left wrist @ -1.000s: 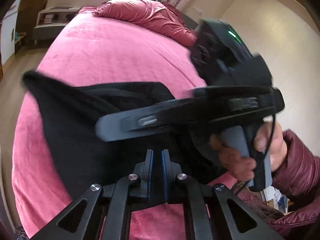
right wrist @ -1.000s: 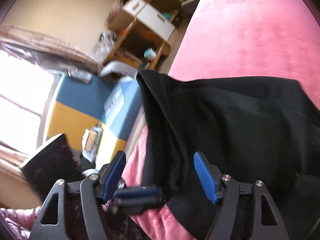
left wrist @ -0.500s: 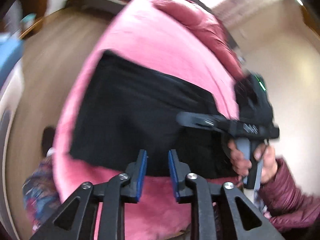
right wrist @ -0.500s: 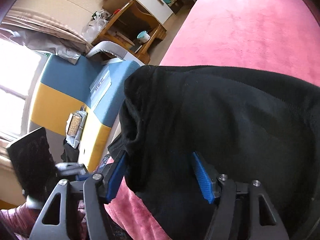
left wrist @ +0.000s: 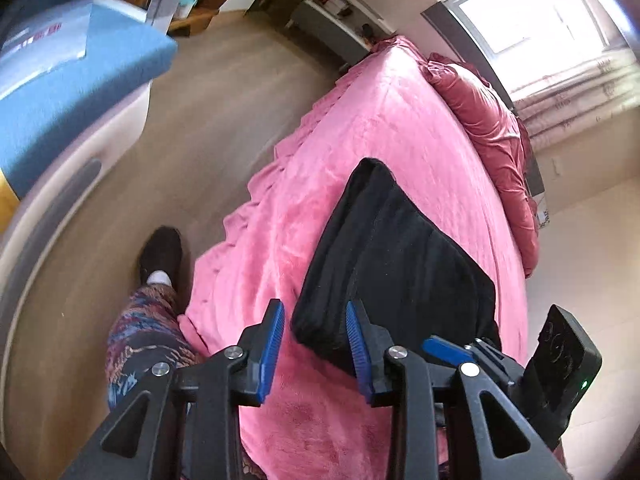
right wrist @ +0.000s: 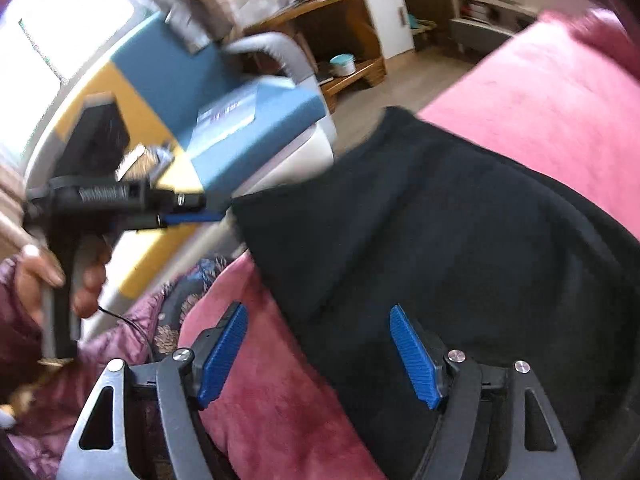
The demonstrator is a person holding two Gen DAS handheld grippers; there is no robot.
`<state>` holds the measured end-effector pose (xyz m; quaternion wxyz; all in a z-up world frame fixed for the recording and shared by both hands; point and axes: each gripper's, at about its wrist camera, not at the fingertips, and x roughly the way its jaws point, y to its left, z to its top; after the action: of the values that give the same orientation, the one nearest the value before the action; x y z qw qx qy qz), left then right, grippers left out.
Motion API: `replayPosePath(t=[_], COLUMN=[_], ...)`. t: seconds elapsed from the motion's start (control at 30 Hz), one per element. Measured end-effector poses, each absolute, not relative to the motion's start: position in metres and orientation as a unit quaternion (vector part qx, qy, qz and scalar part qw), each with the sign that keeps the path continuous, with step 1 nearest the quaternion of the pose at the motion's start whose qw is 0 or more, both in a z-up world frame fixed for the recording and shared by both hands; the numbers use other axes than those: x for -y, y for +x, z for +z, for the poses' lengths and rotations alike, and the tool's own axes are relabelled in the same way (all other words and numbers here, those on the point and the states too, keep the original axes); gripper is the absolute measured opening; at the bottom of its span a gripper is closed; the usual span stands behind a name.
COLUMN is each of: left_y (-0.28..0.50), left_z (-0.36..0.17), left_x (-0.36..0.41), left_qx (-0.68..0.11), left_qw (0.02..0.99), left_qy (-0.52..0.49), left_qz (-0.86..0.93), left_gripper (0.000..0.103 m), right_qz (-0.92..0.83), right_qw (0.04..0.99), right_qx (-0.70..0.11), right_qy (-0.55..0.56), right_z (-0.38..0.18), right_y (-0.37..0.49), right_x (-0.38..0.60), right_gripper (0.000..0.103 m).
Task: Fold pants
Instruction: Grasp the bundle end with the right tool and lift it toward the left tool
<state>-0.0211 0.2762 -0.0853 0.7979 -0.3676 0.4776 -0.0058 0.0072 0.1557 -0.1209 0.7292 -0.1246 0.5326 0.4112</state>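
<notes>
Pants (left wrist: 394,254), black, lie folded in a thick rectangle on the pink bedspread (left wrist: 404,128), near the bed's foot edge and close to me. From the left wrist view the near corner of the stack sits between my left gripper (left wrist: 314,346) tips. My left jaws are opening; the blue pads (left wrist: 272,344) stand clear of the cloth, nothing pinched.

Right gripper (right wrist: 320,354) points down over the near edge of the same stack. Its jaws are opening too, spread wide. The pants edge runs through the gap between the pads (right wrist: 414,354), but neither pad presses on it. Left pad hangs over bare bedspread, right pad over black cloth. Released on both sides.

In the left view the right gripper (left wrist: 444,350) shows at lower right, just beside the stack, one blue pad visible and a green light on its body. In the right view my left hand (right wrist: 48,280) wraps the handle of the left gripper (right wrist: 192,216), which sits left of the pants' far corner, apart from it.

Dark red pillows (left wrist: 492,120) lie at the bed's head under the window (left wrist: 532,16). My patterned trouser leg (left wrist: 144,332) and dark shoe (left wrist: 160,252) stand on the floor beside the bed. A blue and yellow cushioned seat (right wrist: 240,120) is behind, somewhat blurred.
</notes>
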Motion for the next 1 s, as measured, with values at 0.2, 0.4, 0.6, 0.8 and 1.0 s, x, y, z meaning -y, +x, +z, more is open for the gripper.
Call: replayPosePath(t=[0.2, 0.4, 0.6, 0.8, 1.0], left_y=[-0.017, -0.016, -0.015, -0.012, -0.003], left_z=[-0.076, -0.067, -0.056, -0.045, -0.039], left_x=[-0.267, -0.253, -0.232, -0.204, -0.164], left_qx=[-0.471, -0.475, -0.470, -0.467, -0.467], left_qw=[0.816, 0.826, 0.839, 0.847, 0.846], left_qy=[-0.335, -0.303, -0.272, -0.244, -0.220], left_qz=[-0.011, -0.013, -0.032, -0.075, -0.133], left_gripper=[0.033, 0.033, 0.033, 0.033, 0.033], right_qz=[0.392, 0.351, 0.338, 0.325, 0.311], right_qw=[0.735, 0.756, 0.786, 0.802, 0.817], right_qx=[-0.515, -0.474, -0.493, -0.500, -0.471], right_qy=[-0.201, -0.285, -0.158, 0.007, 0.114], right_z=[-0.145, -0.158, -0.132, -0.100, -0.058], right_y=[-0.002, -0.006, 0.024, 0.043, 0.031], right_x=[-0.188, -0.201, -0.166, -0.108, -0.050], right_gripper=[0.074, 0.043, 0.012, 0.012, 0.012])
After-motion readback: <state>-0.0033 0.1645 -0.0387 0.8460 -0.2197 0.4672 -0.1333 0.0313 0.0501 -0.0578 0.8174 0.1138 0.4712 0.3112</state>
